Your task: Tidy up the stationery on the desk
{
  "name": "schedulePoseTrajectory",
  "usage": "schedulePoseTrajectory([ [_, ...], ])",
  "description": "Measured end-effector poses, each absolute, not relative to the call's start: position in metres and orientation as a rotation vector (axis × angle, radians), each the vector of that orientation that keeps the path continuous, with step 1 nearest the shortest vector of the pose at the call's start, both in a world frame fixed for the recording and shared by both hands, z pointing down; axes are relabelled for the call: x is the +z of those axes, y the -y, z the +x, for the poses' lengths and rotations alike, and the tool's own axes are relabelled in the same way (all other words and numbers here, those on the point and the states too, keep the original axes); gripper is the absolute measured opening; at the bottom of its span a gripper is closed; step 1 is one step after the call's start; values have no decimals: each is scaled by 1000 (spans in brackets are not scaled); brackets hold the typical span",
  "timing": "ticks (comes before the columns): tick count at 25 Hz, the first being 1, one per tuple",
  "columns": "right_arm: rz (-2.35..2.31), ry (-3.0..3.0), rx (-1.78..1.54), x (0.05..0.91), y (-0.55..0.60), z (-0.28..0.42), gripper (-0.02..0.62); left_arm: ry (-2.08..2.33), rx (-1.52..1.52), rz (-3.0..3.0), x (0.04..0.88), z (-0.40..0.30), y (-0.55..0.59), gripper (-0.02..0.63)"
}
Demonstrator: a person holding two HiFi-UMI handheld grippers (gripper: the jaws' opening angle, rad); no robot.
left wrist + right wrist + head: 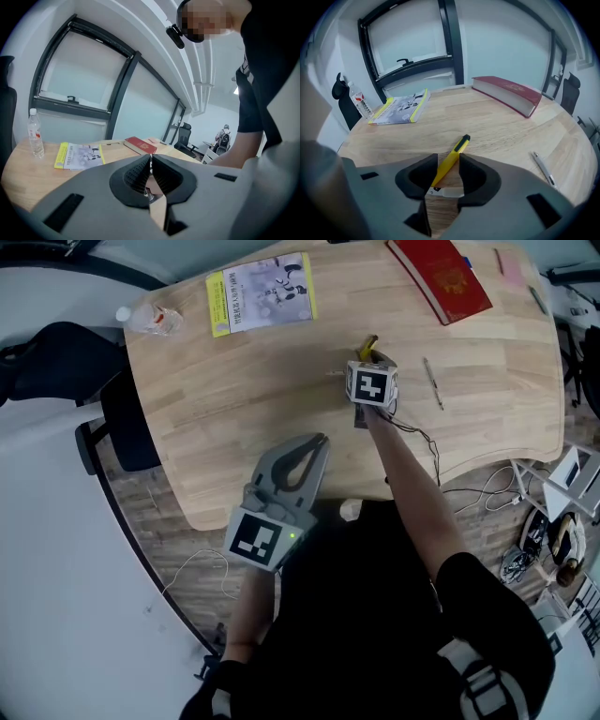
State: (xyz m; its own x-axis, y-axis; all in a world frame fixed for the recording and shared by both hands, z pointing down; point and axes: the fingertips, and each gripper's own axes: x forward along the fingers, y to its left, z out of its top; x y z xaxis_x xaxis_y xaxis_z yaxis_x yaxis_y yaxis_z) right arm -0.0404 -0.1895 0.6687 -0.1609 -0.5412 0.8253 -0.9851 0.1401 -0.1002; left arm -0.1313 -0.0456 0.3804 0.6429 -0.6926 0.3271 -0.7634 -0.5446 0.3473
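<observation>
Head view: the wooden table [234, 409] has rounded corners, and most of its middle is bare. The left claw [322, 441] hangs over the near edge, pointing inward. The right claw [371, 356] is further in, low over the yellow pen [368, 344], whose black tip pokes out beyond it. A silver pen [432, 382] lies just to the right, apart from both, with open wood around it. A red book [441, 277] sits at the far right edge and a yellow booklet [261, 293] at the far edge. A water bottle [150, 320] lies by the far left corner. A dark chair [56, 362] stands off the left side.

Left gripper view: the left claw [150, 161] is pressed together, tips meeting, with nothing pinched. The booklet, bottle and book are well ahead of it.

Right gripper view: the right claw [448, 161] is spread, with the yellow pen [450, 159] lying slantwise on the table between its pads. The pen runs against the left pad and stands clear of the right one. Bare wood stretches ahead to the book.
</observation>
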Motion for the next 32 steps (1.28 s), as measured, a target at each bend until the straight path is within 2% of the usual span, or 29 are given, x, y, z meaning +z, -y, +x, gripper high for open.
schedulePoseTrajectory([
  [9,1439,1774,838,670,188,-33,79,1142,204,2405,380,-126,43,40],
  [20,1466,1869,844,638,197,-17,75,1158,202,2421,369,-105,39,41],
  [32,1328,1880,739,635,151,68,75,1124,168,2486,353,-31,22,40],
])
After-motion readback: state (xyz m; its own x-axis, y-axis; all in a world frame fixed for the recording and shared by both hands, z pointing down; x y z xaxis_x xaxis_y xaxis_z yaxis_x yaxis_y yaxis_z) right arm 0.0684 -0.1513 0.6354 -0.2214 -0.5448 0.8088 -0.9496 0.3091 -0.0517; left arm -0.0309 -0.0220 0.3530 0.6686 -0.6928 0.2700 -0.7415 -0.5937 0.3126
